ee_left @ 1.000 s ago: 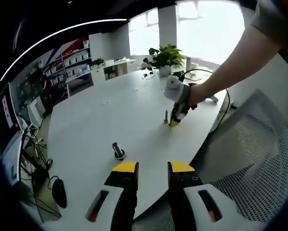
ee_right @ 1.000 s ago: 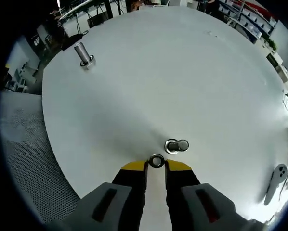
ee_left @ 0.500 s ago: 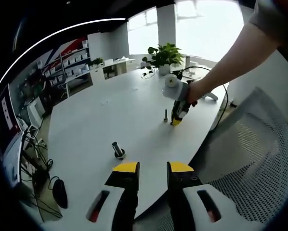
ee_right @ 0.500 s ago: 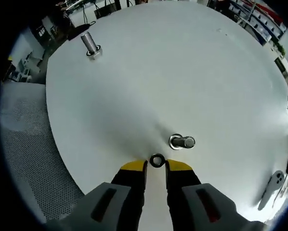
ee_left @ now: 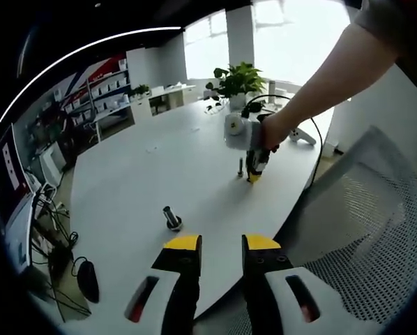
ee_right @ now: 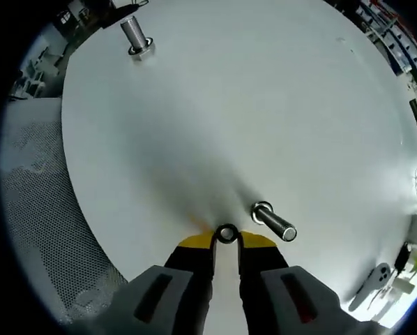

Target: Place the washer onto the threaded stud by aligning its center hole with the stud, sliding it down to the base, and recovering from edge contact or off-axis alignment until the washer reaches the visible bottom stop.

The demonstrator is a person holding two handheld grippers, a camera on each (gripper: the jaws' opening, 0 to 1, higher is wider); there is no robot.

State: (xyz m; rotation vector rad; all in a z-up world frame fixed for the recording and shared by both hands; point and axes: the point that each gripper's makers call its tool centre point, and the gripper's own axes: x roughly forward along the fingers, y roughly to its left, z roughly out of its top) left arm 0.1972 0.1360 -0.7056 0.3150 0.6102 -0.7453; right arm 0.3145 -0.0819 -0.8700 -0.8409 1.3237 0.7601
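Note:
In the right gripper view my right gripper point(ee_right: 226, 239) is shut on a small steel washer point(ee_right: 226, 233), pinched between its yellow tips just above the white table point(ee_right: 250, 105). The threaded stud point(ee_right: 273, 221) stands close by, to the right of the washer and apart from it. A second stud point(ee_right: 135, 35) stands far off at the upper left. In the left gripper view my left gripper point(ee_left: 222, 244) is open with nothing in it, near the table's front edge. Ahead of it is one stud point(ee_left: 171, 218). Farther off, the right gripper point(ee_left: 254, 171) hangs beside the other stud point(ee_left: 240, 167).
A grey mesh chair point(ee_left: 362, 230) stands at the table's near right edge, seen also as mesh chair point(ee_right: 34, 202). A potted plant point(ee_left: 236, 84), a black cable point(ee_left: 320, 150) and a white handset point(ee_right: 376, 276) lie at the far end. A mouse point(ee_left: 85, 278) and shelves point(ee_left: 100, 94) are left.
The right gripper has tilted and shifted slightly left with the washer in it, so the stud looks more slanted in its view. The left gripper has stayed put.

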